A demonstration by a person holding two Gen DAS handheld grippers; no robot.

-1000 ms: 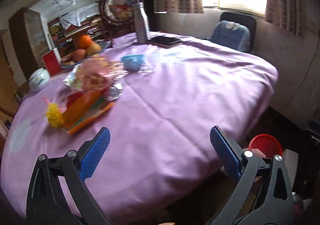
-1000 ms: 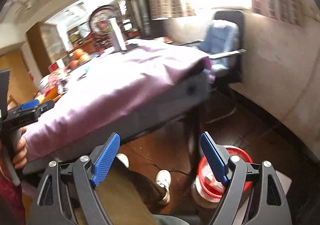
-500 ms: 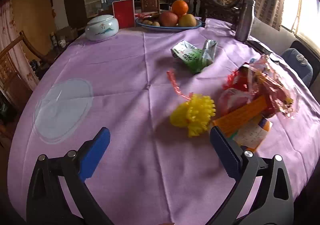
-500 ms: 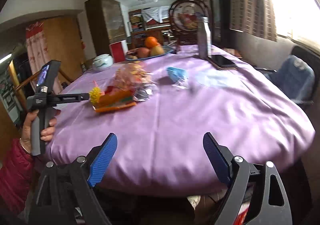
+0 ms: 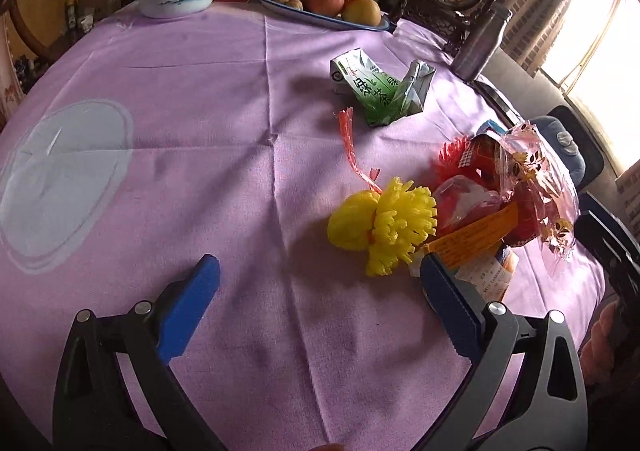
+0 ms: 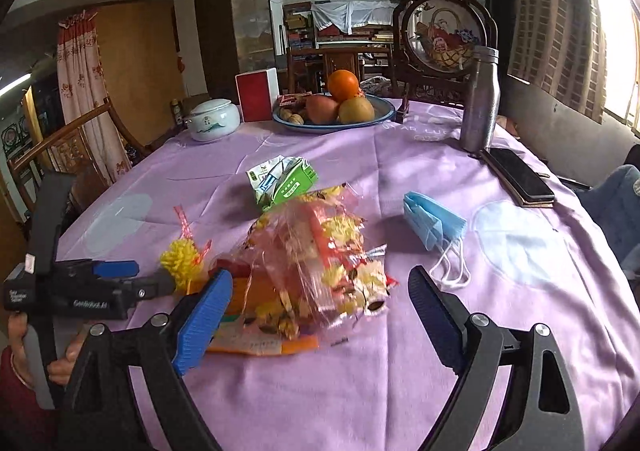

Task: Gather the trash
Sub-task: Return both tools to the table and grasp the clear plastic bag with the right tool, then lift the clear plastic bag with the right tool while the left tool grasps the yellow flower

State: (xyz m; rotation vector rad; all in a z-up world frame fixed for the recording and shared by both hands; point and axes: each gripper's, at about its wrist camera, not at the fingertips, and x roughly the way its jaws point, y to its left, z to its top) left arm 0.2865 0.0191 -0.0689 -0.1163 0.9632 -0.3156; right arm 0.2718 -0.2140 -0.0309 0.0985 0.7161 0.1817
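- The left gripper (image 5: 318, 273) hangs above the purple-clothed surface (image 5: 200, 99) with its jaws wide apart and nothing between them; the right gripper (image 6: 320, 291) has just been opening its jaws and they too stand wide and empty
- The trash lies in a loose heap near the middle: a yellow pompom (image 5: 384, 225) with a red ribbon (image 5: 350, 149), a crinkled cellophane wrapper (image 6: 320, 247) over an orange card (image 6: 256, 291), a crushed green carton (image 5: 380, 91) beyond it, and a blue face mask (image 6: 432, 223) off to the right, apart from the heap
- The step in hand looks like choosing a first piece; the pompom sits just ahead of the left gripper and is the natural pick
- Come down so one pad lands either side of its fluffy body, not on the ribbon, which would likely slip
- Cellophane is springy: grip a bunched fold, not a flat sheet
- Leave the fruit plate (image 6: 380, 107), flask (image 6: 478, 103) and phone (image 6: 520, 173) alone
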